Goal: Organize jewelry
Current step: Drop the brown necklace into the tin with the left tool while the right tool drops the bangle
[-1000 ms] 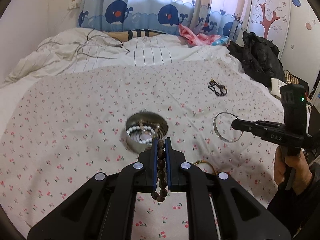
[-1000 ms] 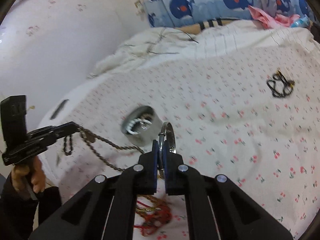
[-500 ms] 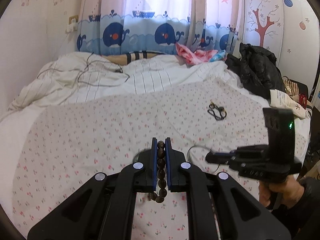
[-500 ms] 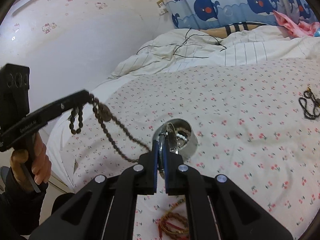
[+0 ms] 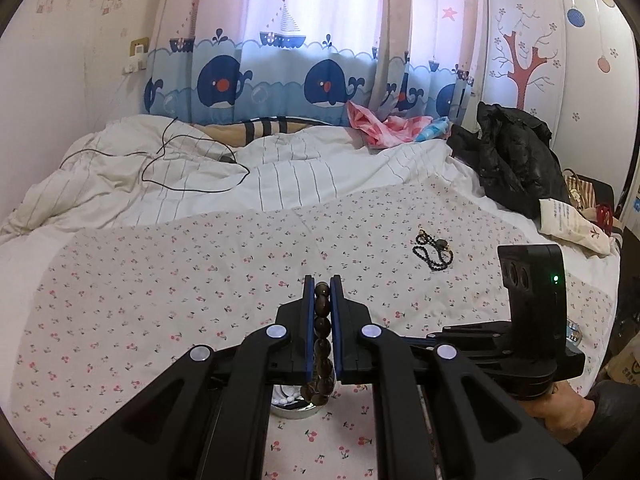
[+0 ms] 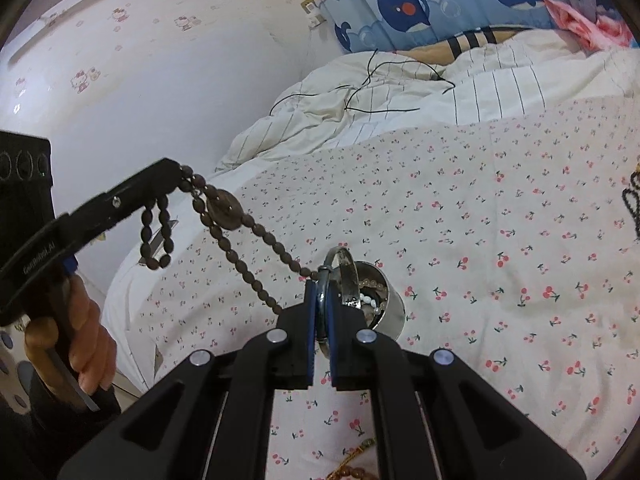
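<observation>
My left gripper (image 5: 322,286) is shut on a brown bead necklace (image 5: 322,332); in the right wrist view the necklace (image 6: 240,236) hangs in long loops from the left gripper (image 6: 176,172), raised above the bed. My right gripper (image 6: 323,280) is shut on a silver bangle (image 6: 340,270) and holds it right over the round metal tin (image 6: 386,304), which holds white and brown beads. In the left wrist view the tin (image 5: 294,404) shows only partly under the fingers. A black bead bracelet (image 5: 434,250) lies on the sheet at the far right.
The cherry-print sheet (image 5: 160,280) covers the bed. A white duvet with a black cable (image 5: 180,160) lies behind. A black jacket (image 5: 516,156) and a paper bag (image 5: 572,224) sit at the right edge. A red-and-gold bracelet (image 6: 352,464) lies near the front.
My left gripper has lifted the brown bead necklace high off the sheet and tilted up. My right gripper has carried the bangle left, over the tin.
</observation>
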